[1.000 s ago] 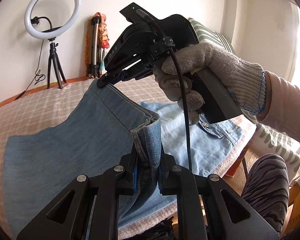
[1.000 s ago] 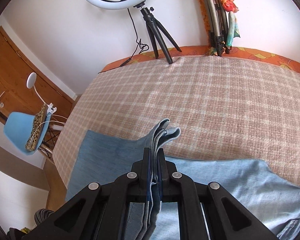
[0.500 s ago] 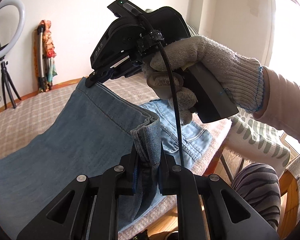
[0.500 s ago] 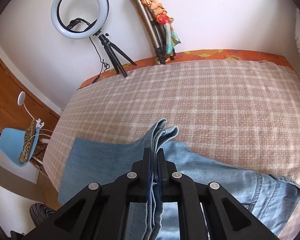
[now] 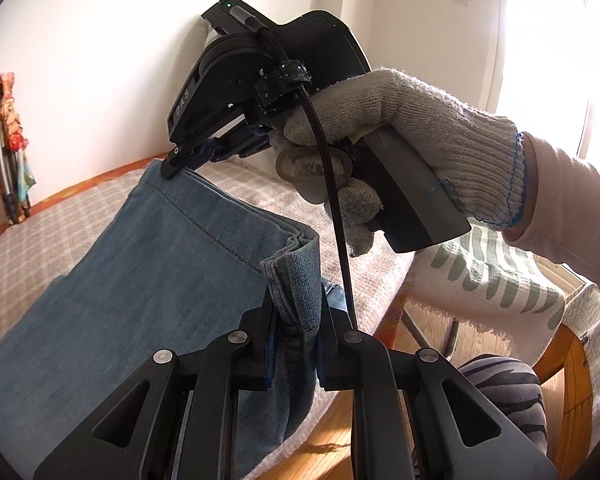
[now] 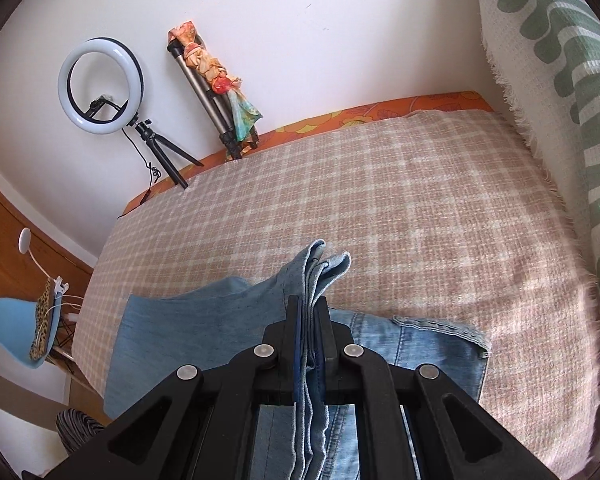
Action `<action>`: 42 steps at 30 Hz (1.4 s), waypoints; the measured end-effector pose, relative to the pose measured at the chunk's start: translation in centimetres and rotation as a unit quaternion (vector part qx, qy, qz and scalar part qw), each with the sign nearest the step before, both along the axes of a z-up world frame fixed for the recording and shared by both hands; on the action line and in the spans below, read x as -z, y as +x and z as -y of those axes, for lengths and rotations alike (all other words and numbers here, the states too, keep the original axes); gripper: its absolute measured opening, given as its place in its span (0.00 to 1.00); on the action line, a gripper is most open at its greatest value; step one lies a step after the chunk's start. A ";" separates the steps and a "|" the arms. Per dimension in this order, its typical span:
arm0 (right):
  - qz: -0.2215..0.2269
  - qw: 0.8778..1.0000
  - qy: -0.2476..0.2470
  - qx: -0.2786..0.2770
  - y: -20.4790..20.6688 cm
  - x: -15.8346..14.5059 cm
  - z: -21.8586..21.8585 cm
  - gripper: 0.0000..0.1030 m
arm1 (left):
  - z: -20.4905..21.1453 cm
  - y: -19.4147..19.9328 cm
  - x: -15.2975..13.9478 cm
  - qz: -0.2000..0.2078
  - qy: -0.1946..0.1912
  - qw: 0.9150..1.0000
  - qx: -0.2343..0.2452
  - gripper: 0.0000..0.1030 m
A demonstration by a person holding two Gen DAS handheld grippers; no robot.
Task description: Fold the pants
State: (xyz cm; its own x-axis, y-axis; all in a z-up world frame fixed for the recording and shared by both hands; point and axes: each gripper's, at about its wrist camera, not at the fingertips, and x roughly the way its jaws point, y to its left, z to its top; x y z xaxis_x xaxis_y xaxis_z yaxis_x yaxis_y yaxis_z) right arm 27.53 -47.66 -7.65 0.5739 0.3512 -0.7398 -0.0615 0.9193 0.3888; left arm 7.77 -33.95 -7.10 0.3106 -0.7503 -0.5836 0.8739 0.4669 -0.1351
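The pants [image 5: 148,280], light-blue denim, lie on the checked cloth [image 6: 400,208] of a table and are lifted at their hem end. In the left-wrist view the hem runs as a taut stitched edge from the lower centre of the frame up to the upper left of centre, and the leg fabric slopes down from it toward the lower left.

The left gripper [image 5: 296,312], at the lower centre of that view, pinches a bunched corner of the hem, several layers thick, between its two fingers. The right gripper [image 5: 172,168] clamps the other corner of the hem at the upper left of centre. A right hand [image 5: 400,136] in a grey knitted glove wraps the handle of that gripper at the centre right, index finger on the trigger; a pale sleeve runs off the right edge and a black cable hangs down from the tool.

In the right-wrist view the right gripper [image 6: 310,308] points down at the table from the bottom centre, its jaws pressed onto a stack of thin denim layers that stick out beyond the tips. Below it, at the lower right, the waist part of the pants [image 6: 432,344] lies flat on the cloth, a pocket seam showing.

No containers appear. A ring light [image 6: 100,86] on a small tripod stands at the upper left by the white wall, a folded tripod [image 6: 216,92] wrapped in a scarf beside it, and a green-patterned throw [image 6: 572,80] fills the right edge.
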 end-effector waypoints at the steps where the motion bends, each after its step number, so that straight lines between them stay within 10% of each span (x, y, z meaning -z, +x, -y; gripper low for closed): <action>1: 0.000 1.000 0.001 0.004 -0.2 0.1 0.7 0.03 | 0.5 -0.1 0.1 -0.001 0.002 1.000 0.004 0.13; 20: -0.051 0.998 -0.006 0.040 0.4 6.2 5.8 0.04 | 4.8 0.0 3.8 -0.033 0.056 0.997 0.034 0.16; 25: -0.047 0.997 -0.053 0.042 0.1 5.9 5.4 0.19 | 3.7 -0.7 3.5 -0.052 0.058 0.996 0.044 0.20; 28: -0.021 0.996 -0.074 0.051 -0.6 4.3 5.0 0.41 | 1.9 -0.3 2.7 -0.067 0.045 0.996 0.032 0.22; 37: 0.039 0.996 -0.084 0.002 -2.3 0.9 -1.2 0.42 | -9.3 2.2 -0.5 -0.036 0.041 0.995 -0.082 0.30; 42: 0.045 0.992 -0.110 -0.042 -2.8 2.0 -6.9 0.42 | -19.2 5.5 -0.4 -0.040 0.061 0.979 -0.190 0.31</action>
State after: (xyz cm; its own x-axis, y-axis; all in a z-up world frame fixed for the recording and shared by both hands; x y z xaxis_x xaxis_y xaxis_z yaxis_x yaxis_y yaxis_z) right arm 24.78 -40.77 -9.69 0.6169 0.2366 -0.7506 -0.1673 0.9714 0.1687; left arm 13.27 -14.75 -6.69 0.5037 -0.5125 -0.6955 0.6232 0.7731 -0.1183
